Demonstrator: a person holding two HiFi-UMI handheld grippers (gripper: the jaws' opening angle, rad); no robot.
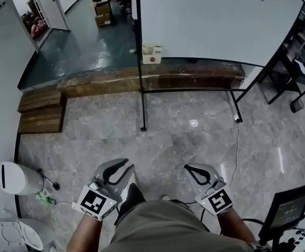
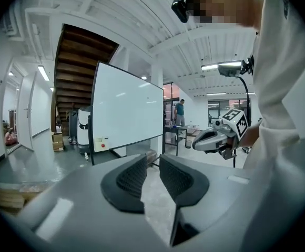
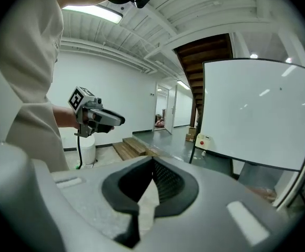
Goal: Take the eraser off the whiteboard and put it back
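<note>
A large whiteboard point(image 1: 215, 20) stands on a black wheeled frame across the floor ahead of me. A cream block with a red dot, apparently the eraser point(image 1: 152, 53), sticks to its lower left corner; it also shows in the left gripper view as the eraser point(image 2: 101, 143) and in the right gripper view as the eraser point(image 3: 203, 142). Both grippers are held low near my waist, far from the board. My left gripper point(image 1: 122, 164) point(image 2: 152, 161) has a narrow gap between its pads with nothing in it. My right gripper point(image 1: 190, 168) point(image 3: 152, 163) is shut and empty.
Wooden steps point(image 1: 42, 112) and a raised dark floor lie at the left behind the board. A white bin point(image 1: 16, 177) stands at my left, a screen on a stand point(image 1: 289, 209) at my right. A cable point(image 1: 235, 156) runs over the marble floor. Cardboard boxes point(image 1: 102, 12) sit far back.
</note>
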